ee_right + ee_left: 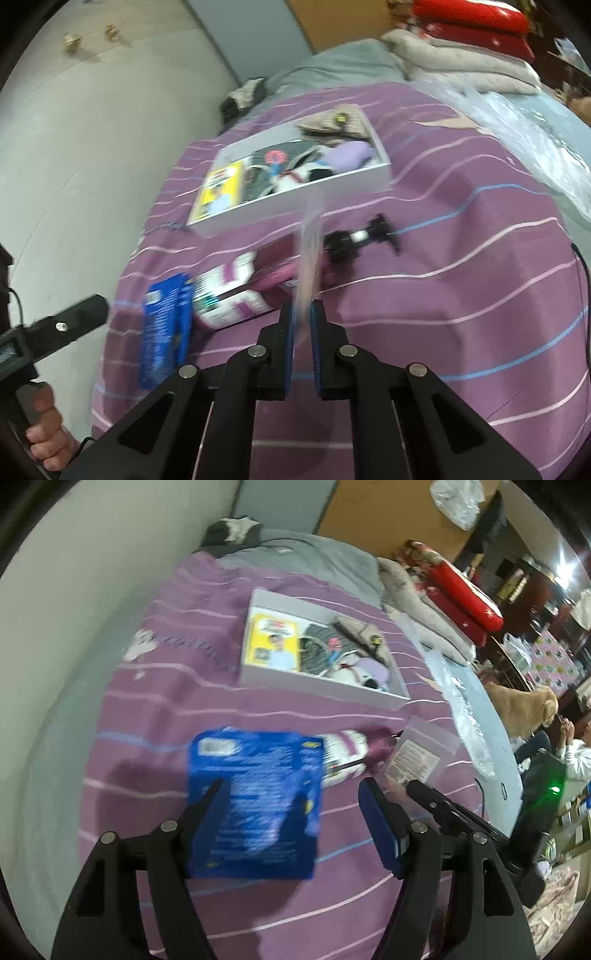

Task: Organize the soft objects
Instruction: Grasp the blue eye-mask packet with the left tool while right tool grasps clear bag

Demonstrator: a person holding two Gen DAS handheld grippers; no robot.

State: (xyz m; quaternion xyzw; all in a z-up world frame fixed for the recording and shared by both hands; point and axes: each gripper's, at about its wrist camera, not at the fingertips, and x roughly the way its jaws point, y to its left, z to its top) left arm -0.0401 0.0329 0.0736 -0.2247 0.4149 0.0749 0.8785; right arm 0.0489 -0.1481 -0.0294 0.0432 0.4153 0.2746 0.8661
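While blurred, clear packet (310, 254) seemingly upright.

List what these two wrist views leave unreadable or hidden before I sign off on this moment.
- Blue packet, left wrist view: motion blur makes its print unreadable.
- Clear pouch in the right gripper, right wrist view: seen edge-on and smeared, so its contents can't be told.
- White tray, both views: items overlap and are too small to name.
- Spray bottle: partly hidden behind the pouch.

Soft indoor light is falling evenly on the purple bedspread (155, 709); motion blur is smearing objects around it, and fisheye distortion is bending and darkening everything beyond its edges.
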